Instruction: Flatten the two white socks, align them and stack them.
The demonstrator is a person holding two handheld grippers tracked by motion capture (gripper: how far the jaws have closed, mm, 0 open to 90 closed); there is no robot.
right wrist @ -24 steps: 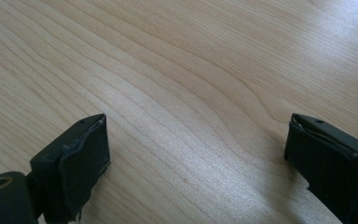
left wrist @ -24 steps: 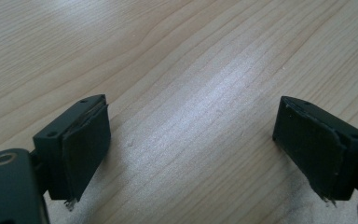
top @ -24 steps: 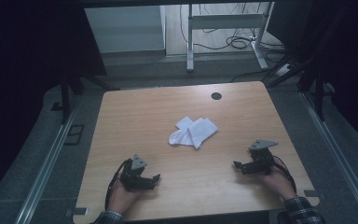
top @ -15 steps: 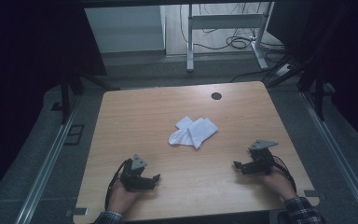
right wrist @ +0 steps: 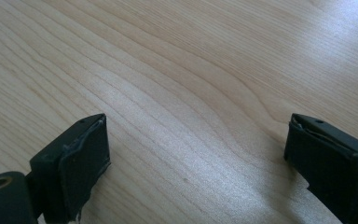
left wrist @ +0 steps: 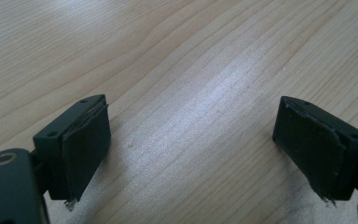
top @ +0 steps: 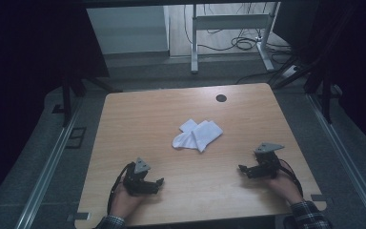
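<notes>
From up high, a person is sitting at the near edge of a wooden tabletop, holding a gripper in each hand. The left gripper is resting near the front left corner, pointing toward the right side, and the right gripper is sitting near the front right corner, pointing back toward the left. A crumpled white cloth is lying around the middle of the tabletop, well apart from both grippers and a bit closer to the far edge than they are. There's a small dark round hole near the far edge.

In the left gripper view, the left gripper is sitting with its jaws spread wide, nothing but bare wood between them.

Right gripper view, same deal: the right gripper is hanging released, jaws far apart over plain wood grain.
</notes>
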